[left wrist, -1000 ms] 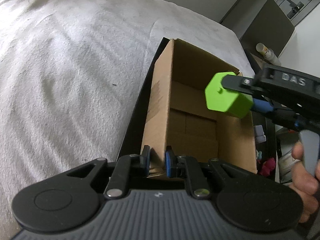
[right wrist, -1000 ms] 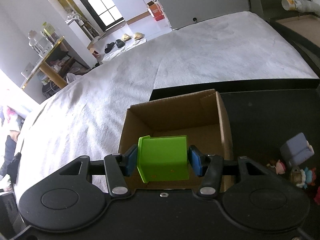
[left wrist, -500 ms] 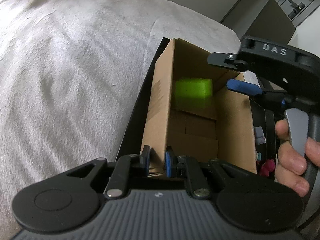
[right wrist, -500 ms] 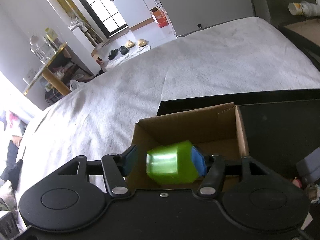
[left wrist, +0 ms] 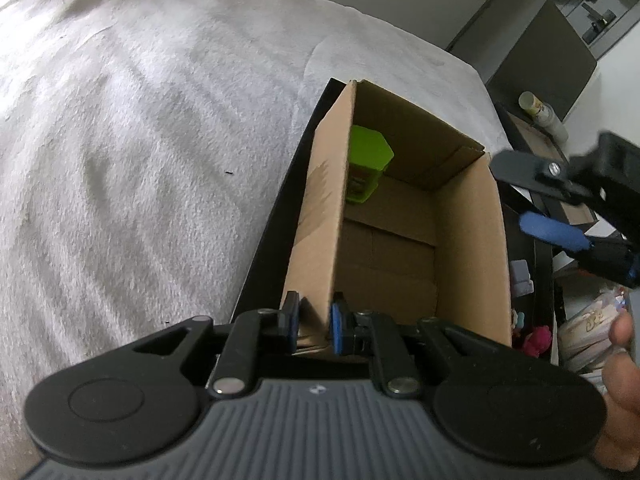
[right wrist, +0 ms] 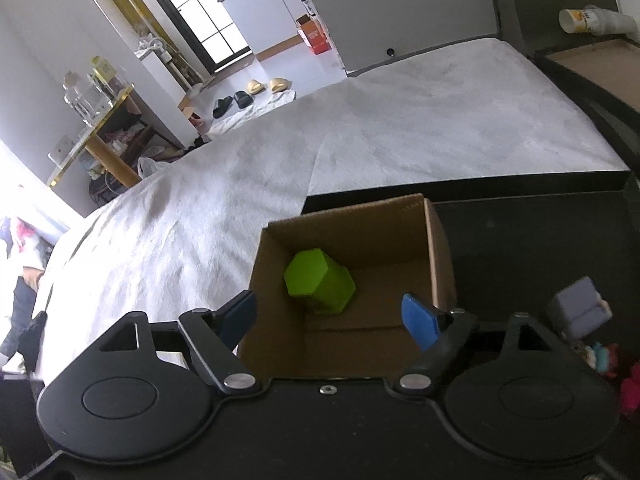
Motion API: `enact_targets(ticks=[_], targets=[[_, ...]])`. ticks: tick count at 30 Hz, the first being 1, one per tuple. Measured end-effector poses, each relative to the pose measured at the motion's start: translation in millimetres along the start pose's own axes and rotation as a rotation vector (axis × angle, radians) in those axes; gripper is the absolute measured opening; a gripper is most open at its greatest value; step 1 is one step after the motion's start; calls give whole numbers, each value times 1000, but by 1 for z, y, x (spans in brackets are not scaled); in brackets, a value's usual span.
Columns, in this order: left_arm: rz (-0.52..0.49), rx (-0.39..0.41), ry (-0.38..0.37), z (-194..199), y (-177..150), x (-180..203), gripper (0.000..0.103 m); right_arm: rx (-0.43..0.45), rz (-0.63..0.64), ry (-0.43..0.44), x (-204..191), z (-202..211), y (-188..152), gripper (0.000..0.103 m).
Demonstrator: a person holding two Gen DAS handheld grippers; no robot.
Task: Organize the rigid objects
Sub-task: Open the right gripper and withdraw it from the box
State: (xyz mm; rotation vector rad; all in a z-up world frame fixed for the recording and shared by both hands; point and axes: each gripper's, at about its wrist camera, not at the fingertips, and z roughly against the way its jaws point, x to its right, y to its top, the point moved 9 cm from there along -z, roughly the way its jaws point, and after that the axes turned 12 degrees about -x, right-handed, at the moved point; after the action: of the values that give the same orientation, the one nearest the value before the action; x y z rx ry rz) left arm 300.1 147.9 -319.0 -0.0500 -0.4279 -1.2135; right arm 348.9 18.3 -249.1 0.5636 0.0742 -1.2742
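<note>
A green hexagonal block [right wrist: 320,281] lies inside the open cardboard box [right wrist: 438,258], near its far left corner; the left wrist view shows the same green block [left wrist: 366,164] against the box's left wall. My right gripper [right wrist: 332,316] hangs above the box's near side, its jaws opening with nothing between them. That right gripper [left wrist: 556,216] shows at the right edge of the left wrist view, off the box's right wall. My left gripper [left wrist: 314,322] is shut on the near corner of the cardboard box [left wrist: 320,220].
The box stands on a black tray [right wrist: 520,248] laid on a white blanket [right wrist: 400,136]. A small grey toy sofa [right wrist: 580,312] and little figurines [right wrist: 600,356] sit on the tray to the right. A person's hand [left wrist: 620,400] is at the right edge.
The right gripper let go of the green block, which dropped into the box and came to rest by the left wall. The right gripper then drew back from over the box. The left gripper stayed put.
</note>
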Motion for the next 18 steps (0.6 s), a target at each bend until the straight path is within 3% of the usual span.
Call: enact_targets(ticks=[12,15,17,18], targets=[[-1,-34,63,-3,0,0,22,-12,-12,-76,18,32,-24,81],[-13,-30,94,-3,0,-1,31,-1,-34,-91,28,42,-29,87],[-28,-22,140,-2,0,-1,46,20,-56,-102,37,50,-31,93],[-31,-17,136,-1,-1,0,48,28,-66,-110,42,53,-32,94]])
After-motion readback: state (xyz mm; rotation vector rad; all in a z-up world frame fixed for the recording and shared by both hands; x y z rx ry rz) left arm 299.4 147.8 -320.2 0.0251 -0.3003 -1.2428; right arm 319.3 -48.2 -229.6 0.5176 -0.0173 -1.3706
